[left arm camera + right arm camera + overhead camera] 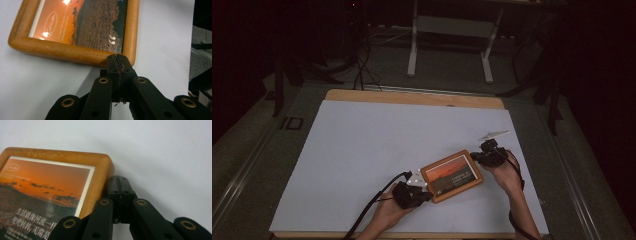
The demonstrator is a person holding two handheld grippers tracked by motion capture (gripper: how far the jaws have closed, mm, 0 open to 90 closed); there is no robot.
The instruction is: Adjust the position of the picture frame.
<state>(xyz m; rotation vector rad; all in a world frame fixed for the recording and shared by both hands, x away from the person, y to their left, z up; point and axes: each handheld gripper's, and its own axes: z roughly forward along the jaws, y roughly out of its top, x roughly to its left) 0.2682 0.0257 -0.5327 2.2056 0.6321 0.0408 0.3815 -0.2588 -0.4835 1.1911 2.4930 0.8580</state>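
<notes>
Picture frame [452, 175] flat on table [362, 150], closed jaws at opposite corners

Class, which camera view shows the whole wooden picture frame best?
The high view: the picture frame lies entire on the white table, between both closed grippers. The left gripper view shows just one end with two rounded corners; the right gripper view shows one corner and the sunset print.

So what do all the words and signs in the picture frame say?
Photo in the wooden picture frame, right gripper view: white Chinese lines, "生活就像河流一样" as best I can read; the second line is too blurred to read for sure.
Oval logo at the photo's corner: cursive script, too small to read.
Left gripper view: a white quotation mark on the photo; small print beside the oval is too blurred to read.
Floor left of the table, high view: "ID".
</notes>
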